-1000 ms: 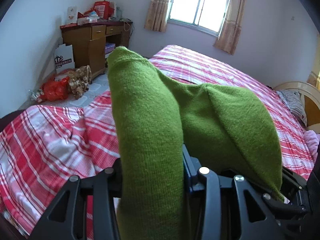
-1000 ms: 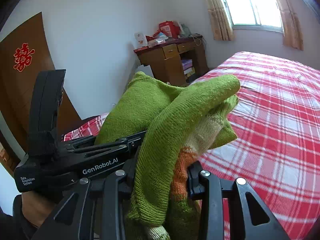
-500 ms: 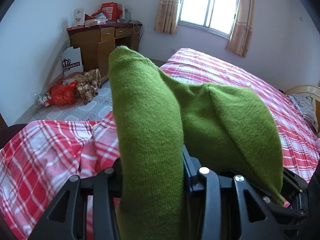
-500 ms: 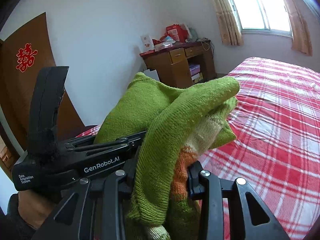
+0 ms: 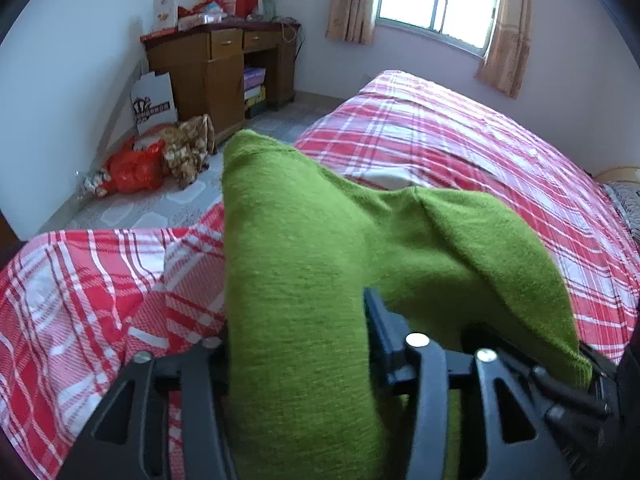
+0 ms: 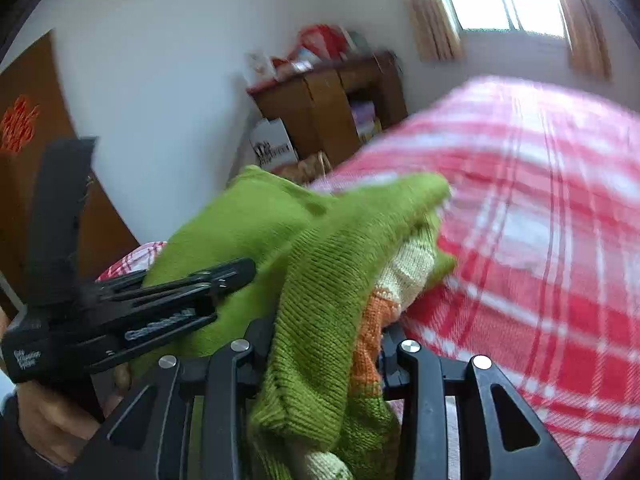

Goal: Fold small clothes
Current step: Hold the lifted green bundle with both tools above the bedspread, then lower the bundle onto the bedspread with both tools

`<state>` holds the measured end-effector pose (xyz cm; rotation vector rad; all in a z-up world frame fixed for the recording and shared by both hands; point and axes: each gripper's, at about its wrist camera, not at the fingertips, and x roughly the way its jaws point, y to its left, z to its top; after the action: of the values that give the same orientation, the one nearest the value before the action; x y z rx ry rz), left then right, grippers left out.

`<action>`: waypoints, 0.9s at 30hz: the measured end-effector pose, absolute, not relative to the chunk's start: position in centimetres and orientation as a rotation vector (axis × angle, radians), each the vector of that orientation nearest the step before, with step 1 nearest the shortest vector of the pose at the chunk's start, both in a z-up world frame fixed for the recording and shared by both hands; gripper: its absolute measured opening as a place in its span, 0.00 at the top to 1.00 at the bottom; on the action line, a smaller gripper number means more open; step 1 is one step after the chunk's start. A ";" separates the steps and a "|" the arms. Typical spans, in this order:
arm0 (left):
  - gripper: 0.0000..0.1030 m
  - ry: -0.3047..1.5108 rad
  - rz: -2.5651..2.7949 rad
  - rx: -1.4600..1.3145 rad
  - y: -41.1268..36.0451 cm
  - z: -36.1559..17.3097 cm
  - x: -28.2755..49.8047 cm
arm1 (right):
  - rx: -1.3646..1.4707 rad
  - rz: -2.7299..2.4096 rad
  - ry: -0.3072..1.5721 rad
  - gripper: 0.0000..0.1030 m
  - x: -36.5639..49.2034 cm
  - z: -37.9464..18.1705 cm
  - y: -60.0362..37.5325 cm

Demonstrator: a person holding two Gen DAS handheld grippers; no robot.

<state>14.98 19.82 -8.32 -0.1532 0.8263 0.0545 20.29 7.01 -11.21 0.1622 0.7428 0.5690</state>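
Note:
A folded green knit sweater (image 5: pixel 296 264) with cream and orange stripes (image 6: pixel 372 308) hangs between both grippers above the red plaid bed (image 5: pixel 460 144). My left gripper (image 5: pixel 296 332) has a thick green fold filling the gap between its fingers; its jaws are opening while the cloth still touches both. In the right wrist view the left gripper (image 6: pixel 224 280) shows side-on at the left, held by a hand (image 6: pixel 52 420). My right gripper (image 6: pixel 324 332) is shut on the sweater's ribbed edge. The fingertips of both are hidden under cloth.
A wooden desk (image 5: pixel 224 64) loaded with boxes stands by the far wall, with a white paper bag (image 5: pixel 154 100), a red bag (image 5: pixel 132 168) and a brown bundle on the floor beside it. A curtained window (image 5: pixel 440 0) is behind the bed. A brown door (image 6: pixel 24 152) is at the left.
Both hands have sunk and moved forward toward the bed with the sweater; the right wrist view is now blurred. The left jaws stand slightly wider around the cloth.

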 end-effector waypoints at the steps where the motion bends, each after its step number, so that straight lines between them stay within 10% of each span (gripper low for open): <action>1: 0.36 0.834 0.057 -0.195 20.5 -8.6 15.2 | 0.225 0.581 0.776 0.63 21.0 -11.8 6.3; 11: 0.14 0.885 0.052 -0.318 22.2 -9.4 16.0 | 0.471 0.636 0.896 0.52 23.2 -14.2 3.9; 27: 0.14 0.887 -0.013 -0.399 22.1 -7.7 7.7 | 0.369 0.716 0.861 0.40 12.1 -13.9 1.9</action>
<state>7.74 22.06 -7.70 -0.3991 0.8868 -0.0131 12.13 1.91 -13.86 0.3693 0.8610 0.7161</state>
